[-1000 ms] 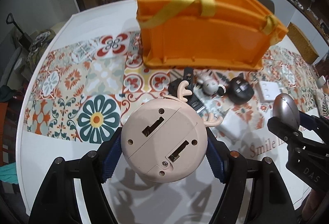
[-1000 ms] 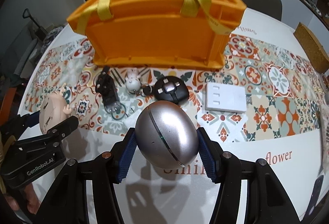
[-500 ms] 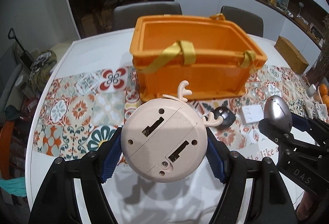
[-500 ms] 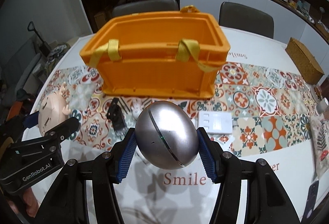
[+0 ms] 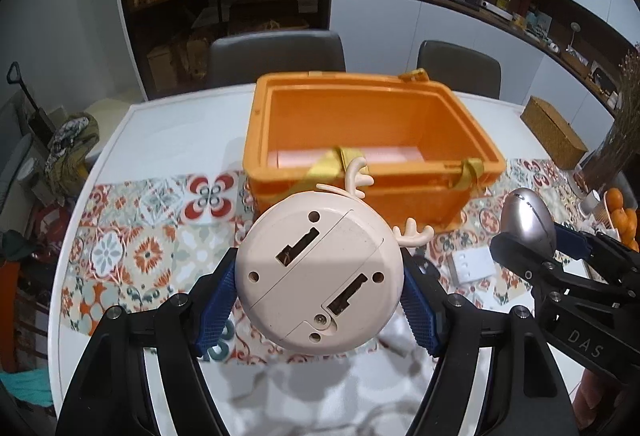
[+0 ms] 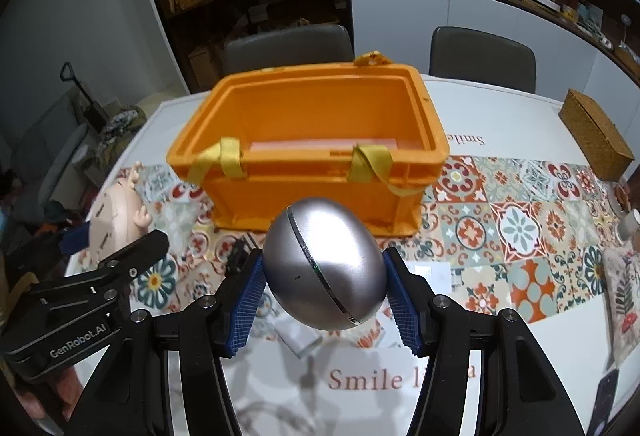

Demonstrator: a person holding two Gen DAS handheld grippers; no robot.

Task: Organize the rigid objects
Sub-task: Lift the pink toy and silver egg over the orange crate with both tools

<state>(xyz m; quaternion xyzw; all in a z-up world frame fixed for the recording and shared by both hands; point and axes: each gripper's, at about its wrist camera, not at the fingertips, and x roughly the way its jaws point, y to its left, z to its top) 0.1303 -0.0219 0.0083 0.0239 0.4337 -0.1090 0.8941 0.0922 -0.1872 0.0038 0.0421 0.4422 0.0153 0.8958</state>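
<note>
A round, smooth, beige plastic toy (image 5: 320, 278) with antlers is clamped between the ribbed blue pads of the left gripper (image 5: 320, 300), its flat slotted underside turned to the camera, antlers pointing away. A glossy silver egg (image 6: 324, 264) is clamped in the right gripper (image 6: 324, 292), long axis tilted up and left. Beyond both, an open orange plastic crate (image 6: 320, 191) with yellow straps is seen on a tile-patterned cloth (image 6: 516, 228) over a white table (image 5: 180, 123); chairs (image 6: 482, 55) and dark shelving stand behind.

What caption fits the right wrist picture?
Right claw holds a silver egg before the orange crate.
</note>
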